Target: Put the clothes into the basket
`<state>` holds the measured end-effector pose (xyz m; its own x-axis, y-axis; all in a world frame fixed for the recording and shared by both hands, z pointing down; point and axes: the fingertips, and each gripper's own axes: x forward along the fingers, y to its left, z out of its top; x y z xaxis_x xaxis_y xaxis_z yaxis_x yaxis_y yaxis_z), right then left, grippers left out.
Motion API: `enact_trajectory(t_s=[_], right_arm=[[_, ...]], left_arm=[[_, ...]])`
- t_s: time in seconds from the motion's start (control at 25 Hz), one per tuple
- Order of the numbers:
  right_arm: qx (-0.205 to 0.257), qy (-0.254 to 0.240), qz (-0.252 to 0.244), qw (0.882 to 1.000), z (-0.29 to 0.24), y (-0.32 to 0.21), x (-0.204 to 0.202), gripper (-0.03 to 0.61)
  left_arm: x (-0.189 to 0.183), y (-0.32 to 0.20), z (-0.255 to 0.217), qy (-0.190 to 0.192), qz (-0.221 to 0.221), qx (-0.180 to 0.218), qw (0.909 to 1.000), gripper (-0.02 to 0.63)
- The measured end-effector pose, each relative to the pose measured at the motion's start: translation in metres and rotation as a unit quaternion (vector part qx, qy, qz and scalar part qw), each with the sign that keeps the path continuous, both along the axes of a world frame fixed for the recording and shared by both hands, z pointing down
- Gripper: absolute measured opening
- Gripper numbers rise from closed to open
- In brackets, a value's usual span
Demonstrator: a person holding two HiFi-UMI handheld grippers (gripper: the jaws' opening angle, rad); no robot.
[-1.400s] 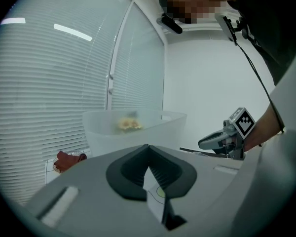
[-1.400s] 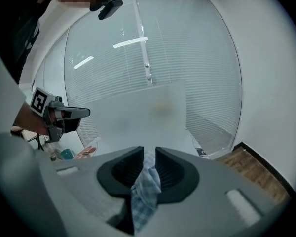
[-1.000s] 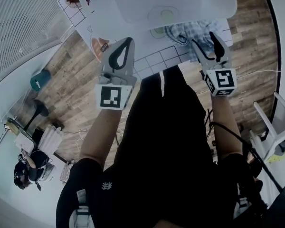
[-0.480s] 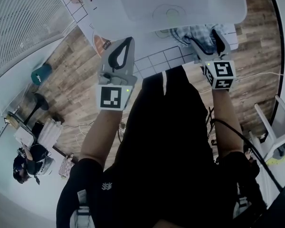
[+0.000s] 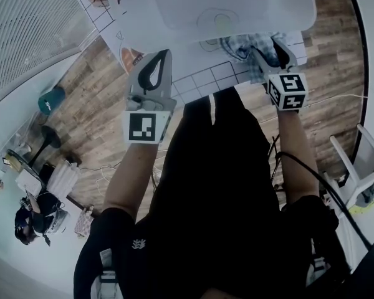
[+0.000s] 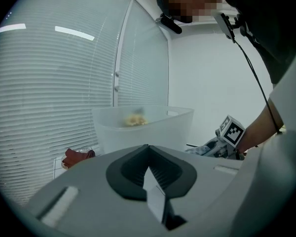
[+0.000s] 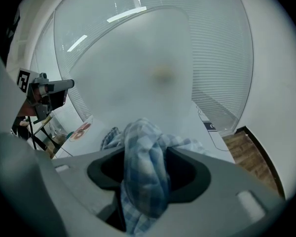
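Up in the top right of the head view, your right claw (image 5: 269, 47) is on the blue-and-white checked cloth (image 5: 240, 45). The cloth sits bunched on the white gridded table (image 5: 202, 80), right next to the translucent white plastic basket (image 5: 299, 11). The jaws are closing with a thick fold of that cloth between them. My guess is you went for the top of the bunch so the whole piece comes up in one go instead of trailing. With the basket this close, the carry should just be up and over the rim.

Your left claw (image 5: 164, 58) is at middle left with its jaws together and nothing in them. It looks parked back from the table, probably because one small cloth doesn't need two claws.

The views really differ here. From the head view you get the layout but can't judge the grip. The right gripper view fills that in: the fabric is stuffed between the jaws and spills over the front, with the basket wall looming right behind it. The left gripper view gives you the basket side-on, and there's something yellowish (image 6: 134, 119) inside that I can't identify. It also shows a reddish item (image 6: 79, 156) at lower left on the table, which may be more clothing, but I can't tell from here.
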<state>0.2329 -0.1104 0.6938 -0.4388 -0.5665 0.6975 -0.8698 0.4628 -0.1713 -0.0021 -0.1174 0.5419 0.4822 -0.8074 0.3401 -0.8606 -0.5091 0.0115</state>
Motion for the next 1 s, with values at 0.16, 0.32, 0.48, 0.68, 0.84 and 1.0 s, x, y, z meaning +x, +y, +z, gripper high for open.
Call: enact_trajectory(t_s=[0.16,0.32,0.48,0.68,0.84,1.0], right_arm=[[-0.005,0.004,-0.015,1.0,-0.006,0.003,-0.003,0.138],[-0.007,0.001,-0.01,1.0,-0.01,0.003,-0.003,0.118],[-0.008,0.0,-0.01,1.0,-0.017,0.007,-0.006,0.114],[0.002,0.006,-0.024,1.0,-0.03,0.013,-0.015,0.11],[0.008,-0.003,-0.025,1.0,-0.044,0.015,-0.019,0.11],[0.021,-0.006,-0.026,0.999,-0.065,0.015,-0.02,0.11]], left_arm=[[0.003,0.0,-0.007,0.003,0.004,0.009,0.9999,0.006],[0.005,0.002,-0.016,0.004,0.013,0.012,0.9998,0.006],[0.004,0.005,-0.03,0.001,0.016,0.02,0.9997,0.006],[-0.001,0.006,-0.044,0.004,0.013,0.028,0.9995,0.006],[-0.003,0.007,-0.058,0.01,0.006,0.037,0.9992,0.006],[-0.004,0.009,-0.071,0.019,0.003,0.039,0.9991,0.006]])
